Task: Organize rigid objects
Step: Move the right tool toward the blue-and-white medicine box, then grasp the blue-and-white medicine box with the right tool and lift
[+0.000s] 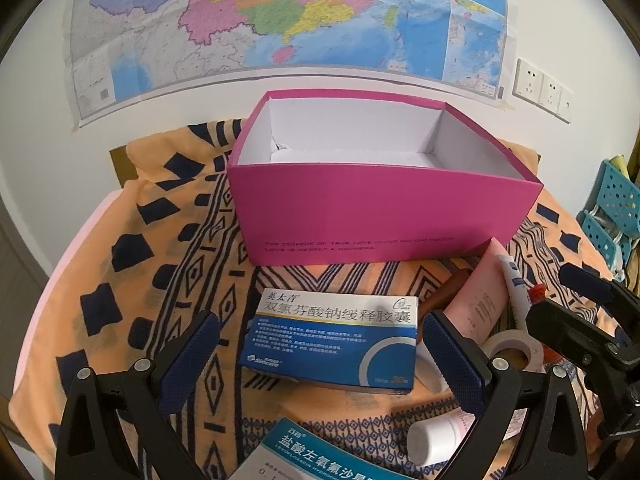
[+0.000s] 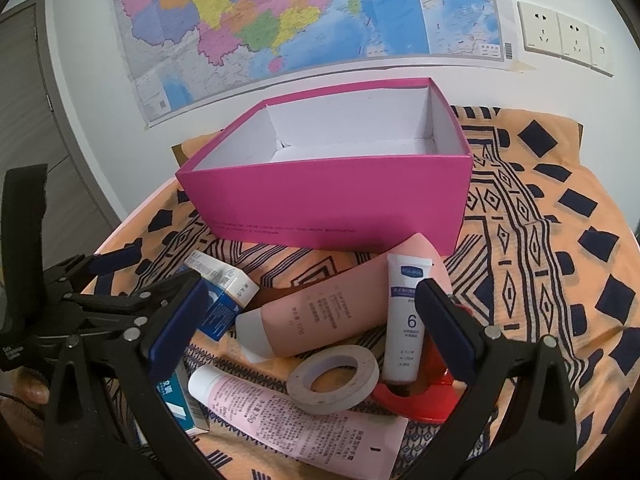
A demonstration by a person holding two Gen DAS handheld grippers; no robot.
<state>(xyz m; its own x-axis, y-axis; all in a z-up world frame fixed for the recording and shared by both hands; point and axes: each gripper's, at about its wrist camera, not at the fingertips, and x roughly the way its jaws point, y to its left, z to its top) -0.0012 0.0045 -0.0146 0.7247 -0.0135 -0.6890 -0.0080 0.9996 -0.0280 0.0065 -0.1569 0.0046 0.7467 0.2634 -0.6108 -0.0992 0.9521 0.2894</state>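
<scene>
An open pink box (image 1: 360, 208) (image 2: 320, 200) with a white, empty inside stands at the back of the patterned cloth. In the left wrist view a blue medicine box (image 1: 332, 340) lies between the spread fingers of my left gripper (image 1: 320, 344), which is open. A second blue-and-white medicine box (image 1: 320, 452) lies nearer. In the right wrist view my right gripper (image 2: 308, 312) is open above a pile: a salmon tube (image 2: 328, 308), a white tube (image 2: 406, 320), a tape roll (image 2: 334, 376), a pink tube (image 2: 296, 416) and a red object (image 2: 420, 396).
An orange cloth with black patterns (image 2: 540, 240) covers the table. A map (image 1: 280, 20) and wall sockets (image 2: 560, 36) are on the wall behind. A teal perforated rack (image 1: 608, 216) stands at the right. A door (image 2: 36, 120) is at the left.
</scene>
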